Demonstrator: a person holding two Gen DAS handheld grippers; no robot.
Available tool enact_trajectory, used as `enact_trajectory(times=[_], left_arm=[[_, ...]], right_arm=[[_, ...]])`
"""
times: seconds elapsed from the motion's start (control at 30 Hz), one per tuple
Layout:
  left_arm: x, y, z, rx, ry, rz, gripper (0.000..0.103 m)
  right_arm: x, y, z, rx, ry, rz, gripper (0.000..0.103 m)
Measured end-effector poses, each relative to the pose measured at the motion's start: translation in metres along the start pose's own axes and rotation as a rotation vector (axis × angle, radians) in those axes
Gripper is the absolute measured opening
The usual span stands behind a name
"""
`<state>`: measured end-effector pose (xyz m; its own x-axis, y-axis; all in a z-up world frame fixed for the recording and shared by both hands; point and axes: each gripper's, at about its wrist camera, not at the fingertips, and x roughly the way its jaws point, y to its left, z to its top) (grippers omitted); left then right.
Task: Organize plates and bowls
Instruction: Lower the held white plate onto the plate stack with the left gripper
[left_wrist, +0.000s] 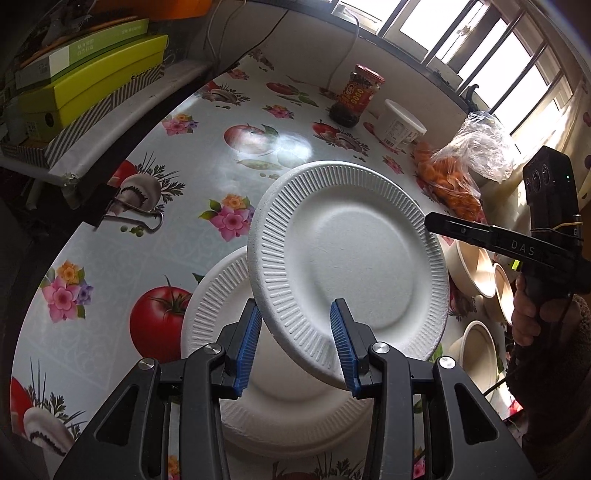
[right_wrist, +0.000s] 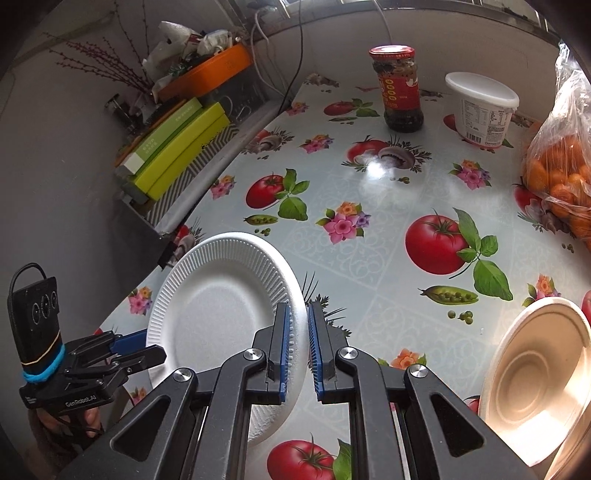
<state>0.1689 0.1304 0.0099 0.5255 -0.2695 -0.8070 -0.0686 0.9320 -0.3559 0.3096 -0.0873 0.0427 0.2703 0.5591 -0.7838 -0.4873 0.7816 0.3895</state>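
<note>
A white foam plate (left_wrist: 351, 254) is held tilted in the air above a second white foam plate (left_wrist: 266, 398) lying on the table. My right gripper (right_wrist: 299, 350) is shut on the tilted plate's (right_wrist: 218, 317) right rim; it shows in the left wrist view (left_wrist: 430, 221) at that rim. My left gripper (left_wrist: 295, 343) is open, with its fingers on either side of the plate's near rim; it shows in the right wrist view (right_wrist: 147, 350) at the plate's left edge. Beige bowls (left_wrist: 476, 273) lie at the right, one close in the right wrist view (right_wrist: 539, 380).
The table has a fruit-print cloth (right_wrist: 369, 229). A sauce jar (right_wrist: 399, 88), a white tub (right_wrist: 480, 107) and a bag of oranges (right_wrist: 557, 173) stand at the back right. Stacked green boxes (right_wrist: 177, 147) sit on a ledge at the left.
</note>
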Motion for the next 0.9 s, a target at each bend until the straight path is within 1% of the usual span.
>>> enact_trajectory(times=[0.3,0.43,0.57,0.7,0.83,0.9], left_arm=[[-0.012,0.024,-0.021,-0.032,-0.002,0.034,0.040],[-0.011,0.030,-0.029,-0.026,-0.002,0.073,0.040],[-0.011,0.033,-0.034,-0.026,0.007,0.072,0.040],[-0.009,0.034,-0.038,-0.029,0.012,0.072,0.040],[-0.005,0.034,-0.042,-0.020,0.017,0.094,0.040],[-0.003,0.034,-0.043,-0.019,0.025,0.092,0.040]], right_arm=[[0.012,0.026,-0.021,-0.022,0.036,0.029,0.011],[0.021,0.034,-0.032,-0.034,0.058,0.031,0.011],[0.025,0.034,-0.038,-0.022,0.066,0.035,0.011],[0.027,0.036,-0.045,-0.037,0.071,0.017,0.011],[0.030,0.037,-0.050,-0.042,0.080,0.010,0.011],[0.031,0.038,-0.052,-0.047,0.080,-0.002,0.011]])
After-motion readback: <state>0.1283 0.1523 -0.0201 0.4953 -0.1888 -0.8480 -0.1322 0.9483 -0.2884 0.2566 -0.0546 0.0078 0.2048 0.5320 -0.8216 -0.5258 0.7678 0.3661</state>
